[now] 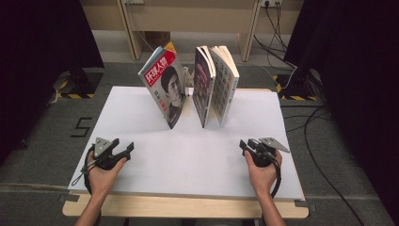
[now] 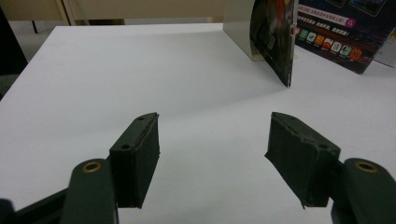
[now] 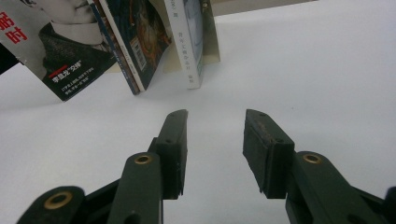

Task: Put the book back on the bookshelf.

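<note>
At the far middle of the white table (image 1: 141, 141), three volumes are standing on their lower edges around a pale bookend (image 2: 238, 28): a magazine (image 1: 165, 89) with a portrait on its red-and-white cover is leaning hard, its top tipping away to the left and its foot sitting close to the others, while a dark-covered book (image 1: 203, 87) and a white-covered book (image 1: 225, 84) are standing just beside each other to its right, tops drifting slightly apart. Each one's long axis is running from the table upward, the magazine's slanting, the two books' close to upright, and their fore edges and lower corners are pointing toward the person. The left gripper (image 1: 123, 149) is resting low over the near left of the table with its jaws spread wide and nothing between them; the right gripper (image 1: 246, 146) is sitting near the right edge, jaws partly apart and likewise empty. Both are well apart from the books. The likeliest trouble, as I judge it, is lying with the magazine: it is thin and floppy and already tilting, so a nudge at its foot or a pinch taken too high could be sending it sliding flat or buckling. A push on either book from the side could also be toppling the row, since the bookend is backing them only from behind.
</note>
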Demonstrator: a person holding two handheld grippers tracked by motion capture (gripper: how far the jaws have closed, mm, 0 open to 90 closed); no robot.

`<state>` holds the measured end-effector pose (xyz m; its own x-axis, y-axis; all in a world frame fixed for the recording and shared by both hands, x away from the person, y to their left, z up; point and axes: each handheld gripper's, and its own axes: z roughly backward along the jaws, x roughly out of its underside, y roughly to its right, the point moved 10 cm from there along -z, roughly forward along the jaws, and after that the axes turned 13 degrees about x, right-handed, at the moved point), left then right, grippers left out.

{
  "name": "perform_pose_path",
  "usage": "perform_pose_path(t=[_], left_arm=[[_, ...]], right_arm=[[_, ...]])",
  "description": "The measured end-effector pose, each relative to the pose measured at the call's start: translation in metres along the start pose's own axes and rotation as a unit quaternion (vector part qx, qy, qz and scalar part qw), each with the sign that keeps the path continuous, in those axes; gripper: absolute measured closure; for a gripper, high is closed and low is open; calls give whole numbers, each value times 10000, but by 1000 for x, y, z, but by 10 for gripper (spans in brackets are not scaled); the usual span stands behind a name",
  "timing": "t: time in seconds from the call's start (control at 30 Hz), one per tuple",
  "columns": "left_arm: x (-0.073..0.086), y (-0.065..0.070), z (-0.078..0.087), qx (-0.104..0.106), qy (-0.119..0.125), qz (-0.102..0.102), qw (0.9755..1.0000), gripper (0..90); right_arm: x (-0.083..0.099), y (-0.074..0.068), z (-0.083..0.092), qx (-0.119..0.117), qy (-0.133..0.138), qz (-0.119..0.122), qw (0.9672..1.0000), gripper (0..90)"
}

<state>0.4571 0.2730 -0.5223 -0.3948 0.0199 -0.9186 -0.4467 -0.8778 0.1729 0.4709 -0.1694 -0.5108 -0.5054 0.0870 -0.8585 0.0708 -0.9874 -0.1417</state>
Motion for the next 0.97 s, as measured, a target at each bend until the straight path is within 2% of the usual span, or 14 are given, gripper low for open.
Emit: perform_pose_path(t=[0.17, 0.5, 0.77, 0.97], left_arm=[[10, -5, 1, -31, -31, 73, 10000, 333], [16, -10, 1, -29, -46, 138, 9999, 330], [16, -11, 3, 21, 14, 191, 9998, 321], [16, -10, 2, 14, -9, 140, 9999, 320]], right_arm=[[2, -1, -1, -7, -35, 19, 10000, 606], [5, -3, -3, -16, -86, 38, 10000, 601], [9, -2, -7, -17, -153, 97, 9998, 592], [12, -3, -9, -18, -221, 100, 9997, 584]])
